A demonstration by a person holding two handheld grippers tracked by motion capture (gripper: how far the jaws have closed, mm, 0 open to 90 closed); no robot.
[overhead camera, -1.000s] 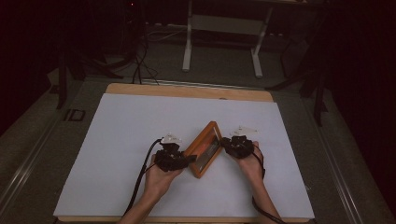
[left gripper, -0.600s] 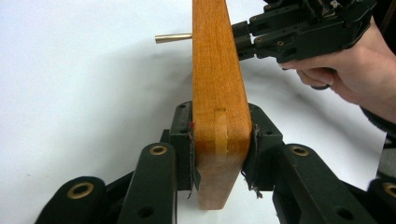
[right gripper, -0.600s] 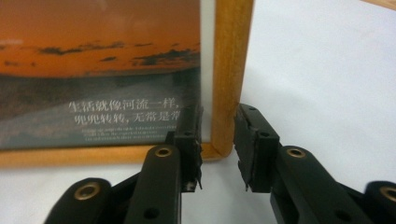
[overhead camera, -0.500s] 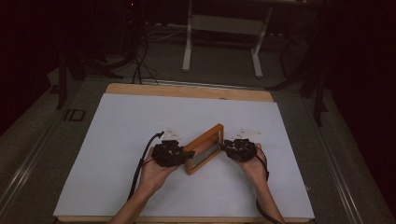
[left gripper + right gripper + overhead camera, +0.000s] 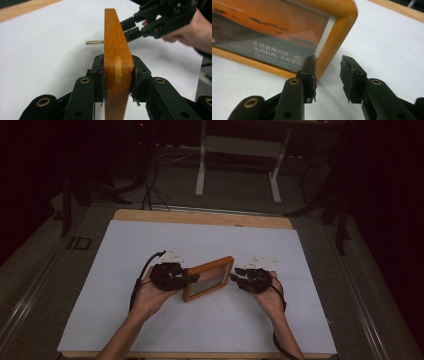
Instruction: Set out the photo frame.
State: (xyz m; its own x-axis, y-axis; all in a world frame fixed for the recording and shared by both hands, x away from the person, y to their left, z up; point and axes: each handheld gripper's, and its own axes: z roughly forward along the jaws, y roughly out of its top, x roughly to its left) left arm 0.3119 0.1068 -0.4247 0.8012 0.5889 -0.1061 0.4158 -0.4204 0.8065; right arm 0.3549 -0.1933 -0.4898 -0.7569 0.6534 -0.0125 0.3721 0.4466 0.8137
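Observation:
An orange wooden picture frame (image 5: 207, 279) holds a sunset photo with a line of white text (image 5: 278, 53). My left gripper (image 5: 192, 278) is shut on the frame's left edge. In the left gripper view both pads press the wood (image 5: 117, 72), and a thin peg (image 5: 94, 42) sticks out of the frame's back. My right gripper (image 5: 234, 279) is just off the frame's right edge. Its jaws have just been opening and stand open (image 5: 328, 72) with nothing between them, the frame's corner (image 5: 339, 32) behind the left jaw. The right gripper also appears beyond the frame (image 5: 130, 28).
The white sheet (image 5: 125, 270) covers a wooden table whose far edge (image 5: 200, 216) is bare. Behind the table, a white stand (image 5: 202, 170) and cables (image 5: 150, 190) sit on the dark floor. A black cable (image 5: 142, 275) trails from the left gripper.
The frame has turned from a steep diagonal to nearly level and now faces up. The right gripper has let go of its right end and opened. Both hands have risen a little.

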